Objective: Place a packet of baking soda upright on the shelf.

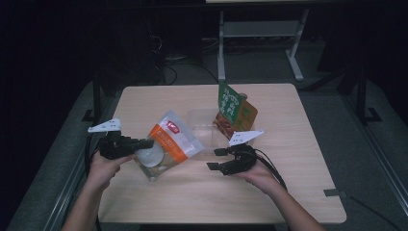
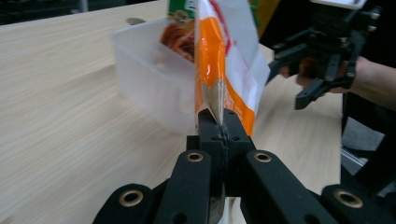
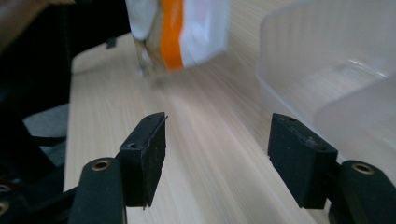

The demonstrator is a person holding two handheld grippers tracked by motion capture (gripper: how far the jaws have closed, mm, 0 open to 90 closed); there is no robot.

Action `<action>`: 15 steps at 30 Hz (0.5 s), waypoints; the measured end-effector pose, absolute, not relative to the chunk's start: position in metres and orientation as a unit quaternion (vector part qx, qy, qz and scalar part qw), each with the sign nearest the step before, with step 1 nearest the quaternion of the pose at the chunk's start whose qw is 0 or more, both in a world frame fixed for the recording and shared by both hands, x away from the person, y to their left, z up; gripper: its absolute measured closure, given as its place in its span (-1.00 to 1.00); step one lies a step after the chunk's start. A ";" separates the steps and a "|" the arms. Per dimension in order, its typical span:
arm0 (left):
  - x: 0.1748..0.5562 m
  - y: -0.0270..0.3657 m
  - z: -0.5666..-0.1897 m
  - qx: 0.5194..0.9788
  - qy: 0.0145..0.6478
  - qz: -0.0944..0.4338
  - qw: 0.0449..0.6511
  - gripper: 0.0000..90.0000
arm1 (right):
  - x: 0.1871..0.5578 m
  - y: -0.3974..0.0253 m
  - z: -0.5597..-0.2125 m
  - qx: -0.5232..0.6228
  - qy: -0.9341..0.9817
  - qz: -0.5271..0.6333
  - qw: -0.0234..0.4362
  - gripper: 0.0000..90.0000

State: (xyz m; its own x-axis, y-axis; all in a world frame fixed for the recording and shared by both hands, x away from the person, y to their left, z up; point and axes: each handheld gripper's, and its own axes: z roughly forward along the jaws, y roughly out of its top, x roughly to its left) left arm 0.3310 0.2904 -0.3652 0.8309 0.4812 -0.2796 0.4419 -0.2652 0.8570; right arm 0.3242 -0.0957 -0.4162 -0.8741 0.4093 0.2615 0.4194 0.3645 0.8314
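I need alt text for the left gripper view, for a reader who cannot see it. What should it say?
The left gripper, its black jaws shut, pinches the edge of an orange and white snack bag above a wooden table. Behind the bag stands a clear plastic box with another packet in it. At the right, a hand holds the open right gripper.

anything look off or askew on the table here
Nothing spilled or damaged. The orange and white pouch hangs tilted, pinched at one edge by the left gripper. The green packet leans askew in the clear tub. The right gripper is open.
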 end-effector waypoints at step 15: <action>0.328 0.249 -0.375 0.795 0.259 -0.030 0.548 1.00 | 0.325 -0.080 -0.413 -0.221 -0.816 -0.533 0.039 0.54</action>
